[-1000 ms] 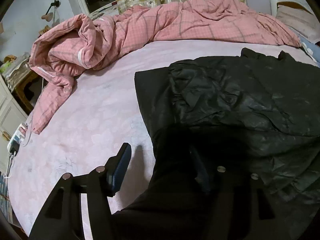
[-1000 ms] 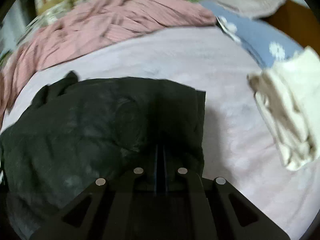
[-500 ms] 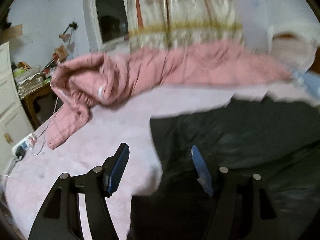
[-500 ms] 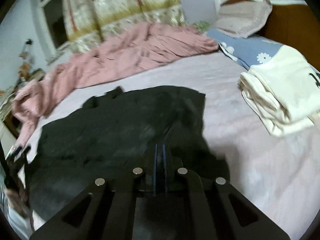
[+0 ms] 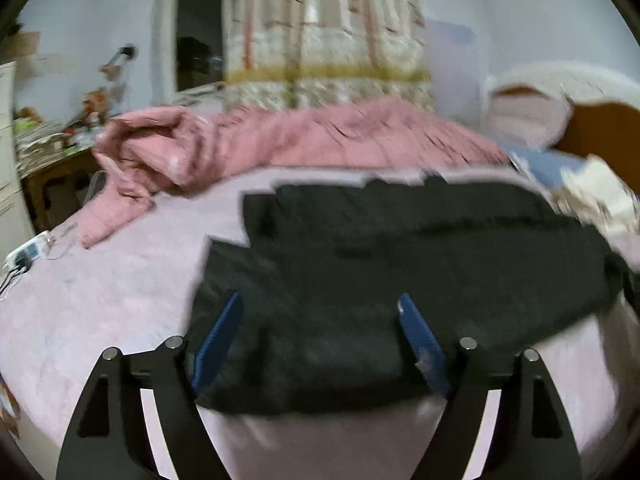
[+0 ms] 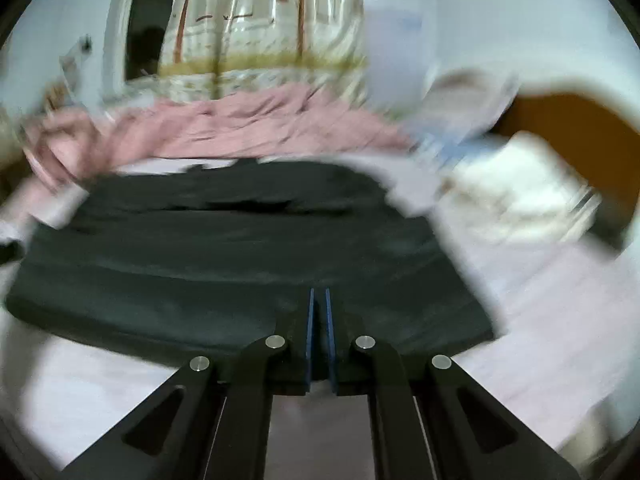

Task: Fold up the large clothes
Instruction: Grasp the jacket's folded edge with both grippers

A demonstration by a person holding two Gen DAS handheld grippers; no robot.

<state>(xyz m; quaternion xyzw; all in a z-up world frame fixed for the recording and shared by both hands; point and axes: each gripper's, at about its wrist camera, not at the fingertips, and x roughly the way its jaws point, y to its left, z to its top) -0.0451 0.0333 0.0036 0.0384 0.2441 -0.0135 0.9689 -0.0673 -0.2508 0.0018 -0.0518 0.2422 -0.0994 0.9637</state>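
A large black garment (image 5: 400,256) lies folded on the pale pink bed sheet (image 5: 100,292); it also shows in the right wrist view (image 6: 240,264). My left gripper (image 5: 320,312) is open, its blue pads spread over the garment's near left part, holding nothing. My right gripper (image 6: 319,300) has its blue pads almost together at the garment's near edge; the black cloth sits at the pads, and a grip cannot be made out. Both views are motion-blurred.
A crumpled pink quilt (image 5: 280,144) lies along the far side of the bed. A folded cream garment (image 6: 520,196) and blue pillow (image 5: 548,164) sit at the right by the brown headboard (image 6: 580,132). A power strip (image 5: 24,256) lies at the left edge.
Both grippers have pulled back and tilted up, so the curtain and wall now show. The left gripper stayed open. The garment's near part now lies folded over, with sheet showing in front.
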